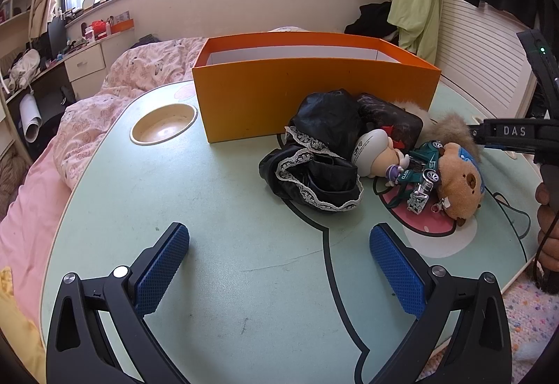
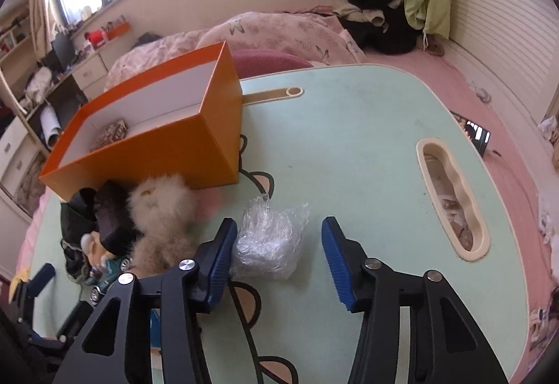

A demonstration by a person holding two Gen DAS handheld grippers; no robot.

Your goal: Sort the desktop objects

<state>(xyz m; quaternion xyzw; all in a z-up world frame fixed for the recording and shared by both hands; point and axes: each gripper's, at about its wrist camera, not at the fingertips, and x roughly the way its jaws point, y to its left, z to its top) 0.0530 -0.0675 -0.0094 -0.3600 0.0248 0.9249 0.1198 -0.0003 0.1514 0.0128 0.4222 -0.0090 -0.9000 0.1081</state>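
Note:
An orange box (image 1: 314, 97) stands open at the back of the pale green table (image 1: 216, 209); inside it lies a small patterned box (image 2: 111, 134). In front of it are heaped a black lace-trimmed cloth (image 1: 314, 167), a dark case (image 1: 391, 118), a figurine (image 1: 377, 150), a green toy car (image 1: 424, 171), a brown plush (image 1: 457, 181) and a fur pompom (image 2: 164, 209). My left gripper (image 1: 279, 244) hangs open over bare table. A crumpled clear plastic wad (image 2: 269, 244) lies between the jaws of my right gripper (image 2: 278, 225); the left pad touches it, the right pad stands apart.
The table has a round cup hollow (image 1: 164, 127), a long slot tray (image 2: 450, 202) and a pen groove (image 2: 276, 93). A bed with a pink quilt (image 1: 146, 69) surrounds the table. A phone (image 2: 477, 136) lies on the bed at the right.

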